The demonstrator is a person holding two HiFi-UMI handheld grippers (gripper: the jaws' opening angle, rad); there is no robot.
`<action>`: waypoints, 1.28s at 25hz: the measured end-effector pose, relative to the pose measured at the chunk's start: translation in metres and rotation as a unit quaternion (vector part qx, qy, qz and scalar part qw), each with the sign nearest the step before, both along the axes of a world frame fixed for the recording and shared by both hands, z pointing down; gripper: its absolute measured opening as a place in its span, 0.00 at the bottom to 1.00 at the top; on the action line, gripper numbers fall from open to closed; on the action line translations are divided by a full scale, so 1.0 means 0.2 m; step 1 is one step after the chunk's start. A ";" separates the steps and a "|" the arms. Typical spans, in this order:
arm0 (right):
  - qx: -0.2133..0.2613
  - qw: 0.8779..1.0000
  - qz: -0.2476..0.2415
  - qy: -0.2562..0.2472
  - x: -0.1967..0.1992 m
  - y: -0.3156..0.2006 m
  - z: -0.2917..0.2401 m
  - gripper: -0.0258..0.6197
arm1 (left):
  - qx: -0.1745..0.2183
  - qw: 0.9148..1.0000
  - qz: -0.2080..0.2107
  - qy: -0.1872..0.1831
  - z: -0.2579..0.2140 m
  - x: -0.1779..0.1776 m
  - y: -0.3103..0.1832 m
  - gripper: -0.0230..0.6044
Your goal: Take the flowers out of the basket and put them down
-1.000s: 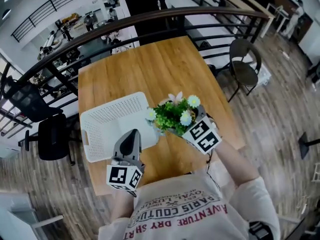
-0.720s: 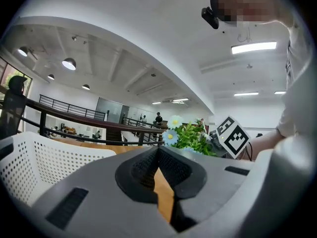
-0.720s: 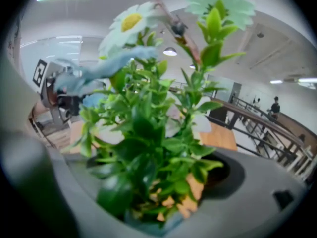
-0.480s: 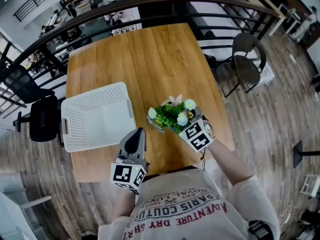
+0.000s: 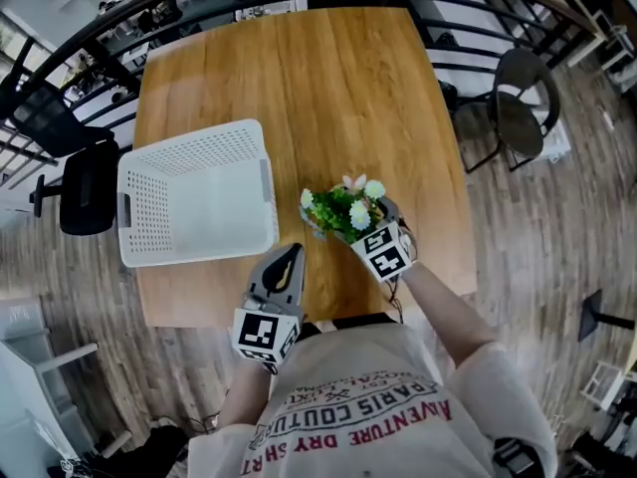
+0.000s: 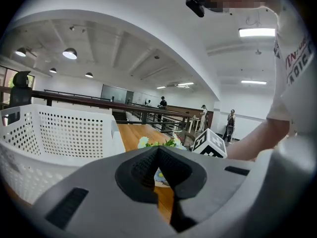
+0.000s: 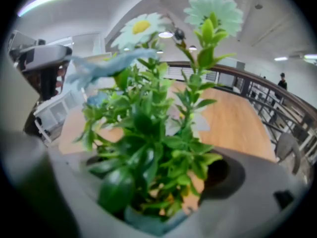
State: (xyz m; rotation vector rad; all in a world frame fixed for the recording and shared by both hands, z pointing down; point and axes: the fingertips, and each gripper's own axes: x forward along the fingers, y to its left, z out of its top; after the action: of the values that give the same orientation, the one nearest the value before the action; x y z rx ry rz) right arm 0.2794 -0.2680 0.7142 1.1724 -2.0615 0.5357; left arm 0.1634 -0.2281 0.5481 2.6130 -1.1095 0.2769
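Note:
A bunch of flowers (image 5: pixel 340 208) with green leaves and pale daisy heads sits in my right gripper (image 5: pixel 366 223), which is shut on its stems over the wooden table (image 5: pixel 299 78), right of the basket. In the right gripper view the flowers (image 7: pixel 158 123) fill the frame between the jaws. The white perforated basket (image 5: pixel 194 191) rests on the table's left side and looks empty. My left gripper (image 5: pixel 286 263) hovers near the front table edge, jaws shut with nothing between them. The left gripper view shows the basket (image 6: pixel 54 133) at left and the flowers (image 6: pixel 156 143) beyond the jaws.
A black railing (image 5: pixel 90 38) runs along the far side of the table. A round chair (image 5: pixel 523 108) stands to the right, a black office chair (image 5: pixel 85 182) to the left. Several people stand far off in the left gripper view.
The flowers in my right gripper have come out from the basket's edge to the right and nearer the front. The head camera has tilted, so the table sits lower in view.

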 end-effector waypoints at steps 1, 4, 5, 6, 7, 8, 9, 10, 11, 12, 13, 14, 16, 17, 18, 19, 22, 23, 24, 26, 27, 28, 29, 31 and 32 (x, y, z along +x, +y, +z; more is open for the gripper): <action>-0.002 1.000 0.001 0.000 0.00 -0.01 0.03 0.83 | -0.003 1.000 -0.002 0.000 0.01 0.00 0.00 0.06; 0.001 1.000 -0.001 0.008 0.00 -0.01 0.10 0.83 | -0.010 1.000 -0.012 0.002 0.03 -0.01 -0.01 0.06; 0.004 1.000 -0.002 0.009 0.00 -0.01 0.11 0.83 | -0.012 1.000 -0.014 0.001 0.03 -0.01 -0.01 0.06; 0.007 1.000 -0.001 0.007 0.00 -0.01 0.12 0.83 | -0.014 1.000 -0.014 0.000 0.04 -0.01 -0.01 0.06; 0.008 1.000 0.002 0.003 -0.01 -0.01 0.13 0.83 | -0.016 1.000 -0.013 -0.002 0.05 -0.01 -0.01 0.06; 0.009 1.000 0.007 -0.003 -0.01 -0.01 0.13 0.83 | -0.017 1.000 -0.013 -0.005 0.05 -0.02 -0.01 0.06; 0.008 1.000 0.011 -0.008 -0.01 -0.01 0.14 0.83 | -0.017 1.000 -0.012 -0.007 0.06 -0.02 -0.01 0.06; 0.008 1.000 0.015 -0.013 -0.01 -0.02 0.15 0.83 | -0.016 1.000 -0.014 -0.008 0.06 -0.04 -0.01 0.06; 0.011 1.000 0.018 -0.014 -0.01 -0.02 0.15 0.83 | -0.016 1.000 -0.017 -0.008 0.07 -0.05 -0.01 0.06; 0.017 1.000 0.017 -0.011 -0.01 -0.03 0.15 0.83 | -0.015 1.000 -0.020 -0.009 0.07 -0.06 -0.02 0.06; 0.026 1.000 0.014 -0.004 -0.02 -0.03 0.14 0.83 | -0.015 1.000 -0.023 -0.009 0.08 -0.08 -0.02 0.06; 0.036 0.999 0.010 0.003 -0.03 -0.04 0.14 0.83 | -0.014 1.000 -0.024 -0.010 0.07 -0.09 -0.03 0.06; 0.046 0.999 0.003 0.001 -0.04 -0.04 0.13 0.83 | -0.010 1.000 -0.022 -0.013 0.07 -0.09 -0.03 0.06; 0.046 0.999 0.003 -0.007 -0.05 -0.04 0.12 0.83 | -0.008 1.000 -0.021 -0.015 0.06 -0.09 -0.03 0.06; 0.046 0.999 0.005 -0.014 -0.05 -0.04 0.11 0.83 | -0.006 1.000 -0.021 -0.017 0.06 -0.09 -0.03 0.06; 0.045 0.999 0.007 -0.019 -0.05 -0.03 0.09 0.83 | -0.005 1.000 -0.020 -0.016 0.05 -0.09 -0.03 0.06; 0.048 0.998 0.015 -0.029 -0.04 0.01 0.03 0.83 | -0.006 1.000 -0.022 -0.007 0.03 -0.09 -0.03 0.06; 0.055 0.998 0.020 -0.031 -0.02 0.02 -0.01 0.83 | -0.006 1.000 -0.022 -0.005 0.03 -0.09 -0.03 0.06; 0.067 0.997 0.027 -0.030 -0.01 0.02 -0.07 0.83 | -0.005 1.000 -0.022 -0.002 0.02 -0.09 -0.03 0.06; 0.104 0.994 0.040 -0.021 0.03 0.01 -0.21 0.83 | -0.002 1.000 -0.021 0.005 -0.01 -0.10 -0.03 0.06; 0.121 0.992 0.044 -0.017 0.04 0.01 -0.28 0.83 | 0.000 1.000 -0.020 0.008 -0.03 -0.10 -0.03 0.06; 0.135 0.990 0.048 -0.017 0.04 0.01 -0.35 0.83 | 0.004 1.000 -0.020 0.009 -0.05 -0.11 -0.02 0.06; 0.147 0.988 0.052 -0.023 0.03 0.01 -0.42 0.83 | 0.008 1.000 -0.019 0.010 -0.06 -0.11 -0.02 0.06; 0.171 0.982 0.063 -0.046 0.01 0.01 -0.58 0.83 | 0.018 1.000 -0.017 0.013 -0.10 -0.13 -0.02 0.06; 0.183 0.979 0.070 -0.058 0.00 0.00 -0.66 0.83 | 0.023 0.999 -0.016 0.016 -0.13 -0.14 -0.03 0.06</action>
State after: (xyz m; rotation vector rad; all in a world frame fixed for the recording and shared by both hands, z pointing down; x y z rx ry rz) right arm 0.2791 -0.2679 0.5813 1.5393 -2.2526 0.3012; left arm 0.1362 -0.2341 0.5224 2.6266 -1.1597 0.2044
